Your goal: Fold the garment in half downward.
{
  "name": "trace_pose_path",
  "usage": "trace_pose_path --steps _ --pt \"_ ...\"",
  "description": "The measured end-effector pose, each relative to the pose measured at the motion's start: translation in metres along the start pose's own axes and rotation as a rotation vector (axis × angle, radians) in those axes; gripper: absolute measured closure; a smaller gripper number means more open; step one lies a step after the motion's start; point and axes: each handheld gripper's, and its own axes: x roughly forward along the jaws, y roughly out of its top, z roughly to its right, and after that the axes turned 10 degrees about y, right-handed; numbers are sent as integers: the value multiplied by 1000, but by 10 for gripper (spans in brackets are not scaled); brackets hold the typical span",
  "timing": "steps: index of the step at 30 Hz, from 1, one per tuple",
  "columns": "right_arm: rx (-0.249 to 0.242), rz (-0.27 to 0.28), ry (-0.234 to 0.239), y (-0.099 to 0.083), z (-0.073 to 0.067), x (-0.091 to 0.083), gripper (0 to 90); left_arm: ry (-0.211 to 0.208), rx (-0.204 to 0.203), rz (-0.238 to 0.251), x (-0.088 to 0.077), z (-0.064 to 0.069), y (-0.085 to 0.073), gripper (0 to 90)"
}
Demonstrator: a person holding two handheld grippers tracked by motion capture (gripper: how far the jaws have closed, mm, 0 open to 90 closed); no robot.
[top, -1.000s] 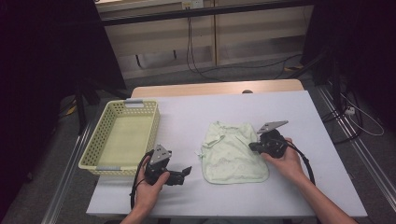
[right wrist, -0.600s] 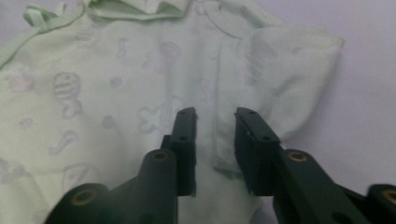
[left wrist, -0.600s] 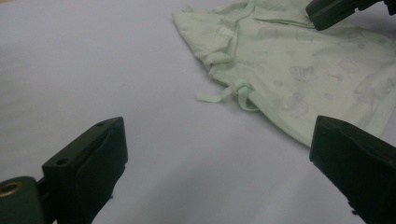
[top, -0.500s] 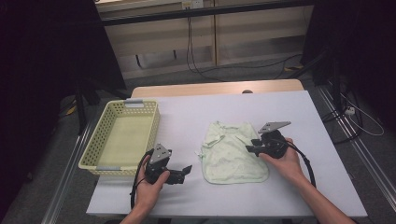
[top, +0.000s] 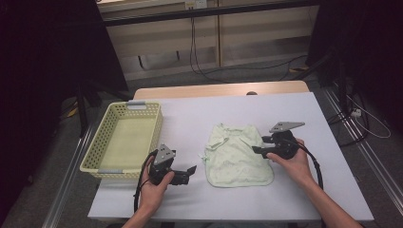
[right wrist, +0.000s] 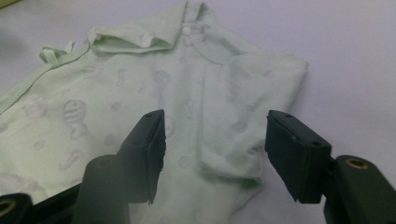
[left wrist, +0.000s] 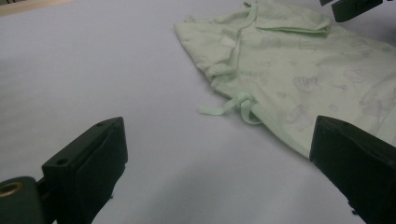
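Note:
A pale green baby garment with a faint print lies flat on the white table, its tie string at its left edge. My right gripper sits at the garment's right edge. Its jaws have just been opening and now stand apart over a folded sleeve, pressing nothing. In its own view the right gripper looks across the garment towards the collar. My left gripper rests on the table left of the garment. The left gripper is open and empty, and the garment lies ahead of it.
A yellow mesh basket stands at the table's left side with nothing in it. A tip of the other gripper shows at the top right of the left gripper view. Cables run across the floor beyond the table's far edge.
The right gripper's jaws have come apart at the garment's right edge, and that hand has shifted slightly. The left hand and the garment have stayed put.

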Motion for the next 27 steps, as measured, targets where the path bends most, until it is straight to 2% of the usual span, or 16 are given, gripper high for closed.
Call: trace_pose_path --steps 4,7,8,10,12,13,14,18,20,22,27 --pt "3 21 5 3 3 -2 349 -10 -3 3 2 1 1 44" --pt "12 33 0 5 6 -3 334 -9 22 17 3 4 5 44" --pt "15 36 -2 6 7 -3 330 1 20 30 3 5 8 44" --pt "19 31 -7 6 8 -2 316 -27 -4 56 6 4 13 42" --pt "19 34 -9 6 8 -2 311 7 20 64 10 5 18 39" --pt "17 35 -11 7 8 -3 313 25 30 64 12 5 20 36" --pt "18 36 -11 7 8 -3 319 25 35 56 14 5 22 35" --pt "24 33 -11 11 12 -3 342 -2 26 49 28 5 31 43" --pt "20 27 -4 15 15 -2 377 -8 36 35 37 5 36 44" --pt "24 27 -10 18 19 1 405 -20 28 40 45 5 41 44" --pt "47 16 -37 24 30 8 456 -40 38 18 63 1 54 67"
